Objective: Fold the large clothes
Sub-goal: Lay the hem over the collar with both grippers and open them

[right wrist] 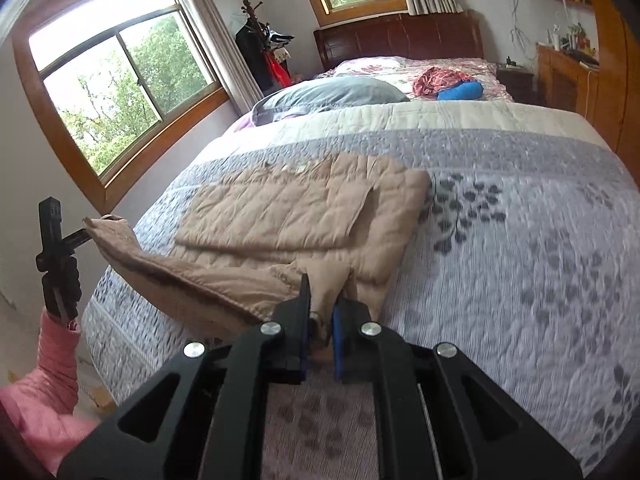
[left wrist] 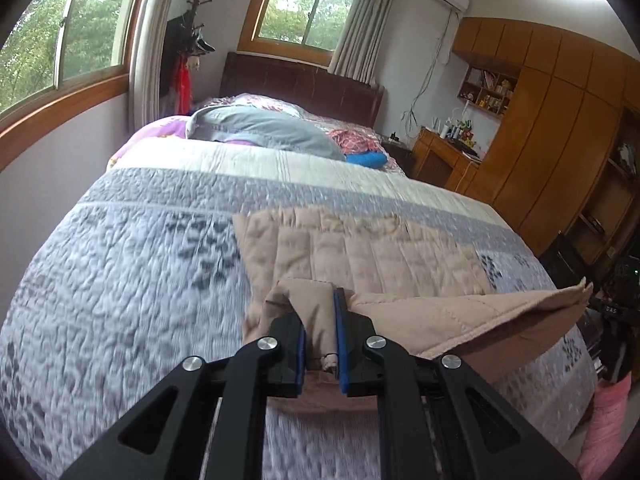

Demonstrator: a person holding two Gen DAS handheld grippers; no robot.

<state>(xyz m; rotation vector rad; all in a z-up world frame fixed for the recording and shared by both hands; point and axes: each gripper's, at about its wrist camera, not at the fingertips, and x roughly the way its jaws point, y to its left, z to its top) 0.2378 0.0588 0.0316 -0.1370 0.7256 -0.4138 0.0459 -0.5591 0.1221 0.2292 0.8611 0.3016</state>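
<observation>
A tan quilted garment (left wrist: 360,256) (right wrist: 296,208) lies partly folded on the bed's grey patterned quilt (left wrist: 132,264) (right wrist: 520,248). Its near edge is lifted off the bed between both grippers. My left gripper (left wrist: 322,328) is shut on one corner of that edge, with cloth bunched between the blue pads. My right gripper (right wrist: 320,316) is shut on the other corner. In the right wrist view the left gripper (right wrist: 86,234) shows at the far left, held by a hand in a pink sleeve (right wrist: 56,364), with the raised hem stretched across to it.
A grey pillow (left wrist: 260,128) (right wrist: 332,96) and red and blue cloths (right wrist: 448,82) lie near the dark headboard (left wrist: 300,84). Windows (right wrist: 120,84) line the left wall. Wooden wardrobes (left wrist: 560,128) and a desk (left wrist: 444,152) stand to the right of the bed.
</observation>
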